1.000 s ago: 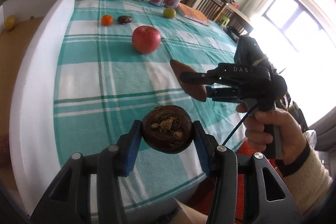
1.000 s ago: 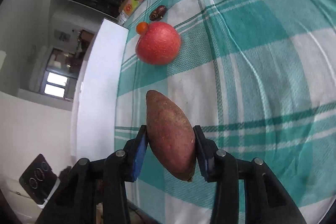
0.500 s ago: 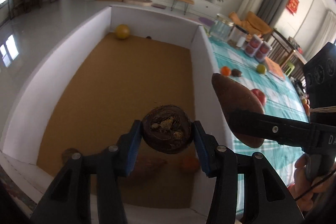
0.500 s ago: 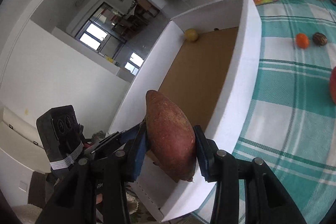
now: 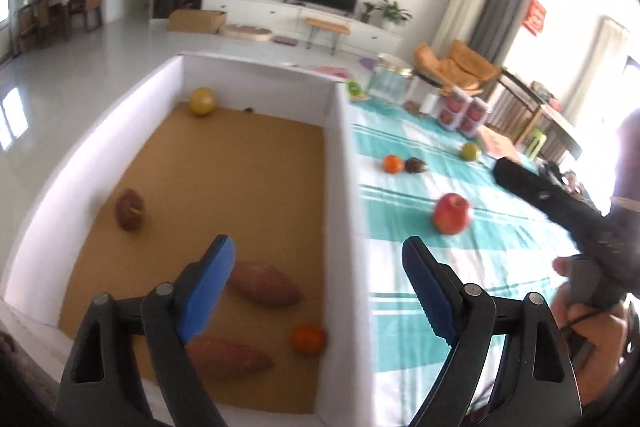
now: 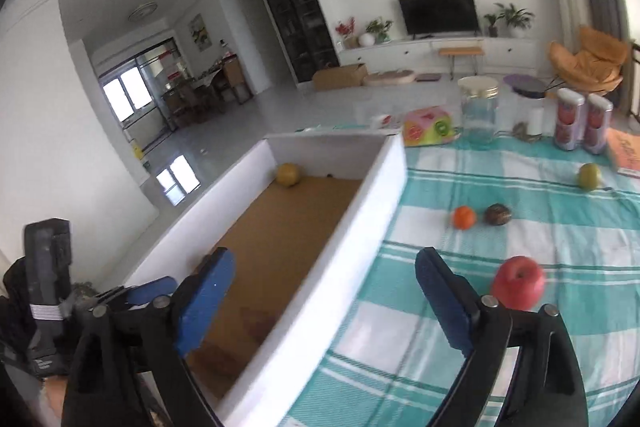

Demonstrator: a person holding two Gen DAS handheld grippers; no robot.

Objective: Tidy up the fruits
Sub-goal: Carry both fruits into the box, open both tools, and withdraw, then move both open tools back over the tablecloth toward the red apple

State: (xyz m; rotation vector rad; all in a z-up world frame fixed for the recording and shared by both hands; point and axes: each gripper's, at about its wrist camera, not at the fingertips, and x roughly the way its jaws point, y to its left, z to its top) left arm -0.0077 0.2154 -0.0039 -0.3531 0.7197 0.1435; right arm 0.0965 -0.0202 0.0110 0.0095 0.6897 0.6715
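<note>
Bench (image 5: 400, 239): a teal-and-white checked cloth covers it; the fruit not yet sorted lies here, well apart from the box.
Box (image 5: 340, 187): white walls and a brown floor, standing at the bench's edge; it already holds two sweet potatoes (image 5: 264, 283), a brown round fruit (image 5: 130, 215), a tangerine (image 5: 307, 339) and a yellow fruit (image 5: 202, 101) in the far corner.
Step in hand: both loads look delivered, so the job now is to clear the box and turn to the fruit on the cloth; lift above the white wall before swinging across so neither tool clips it.
Next pick: the red apple (image 6: 518, 287) lies nearest; it is broad and smooth, so centre it between the pads. The small orange (image 6: 464, 217), dark fruit (image 6: 497, 214) and green fruit (image 6: 589, 176) sit farther back.
Left gripper (image 5: 318, 287): jaws have just been opening, now spread wide, nothing between them, over the box.
Right gripper (image 6: 324, 301): jaws have just been opening, likewise released and empty, straddling the box wall.
</note>
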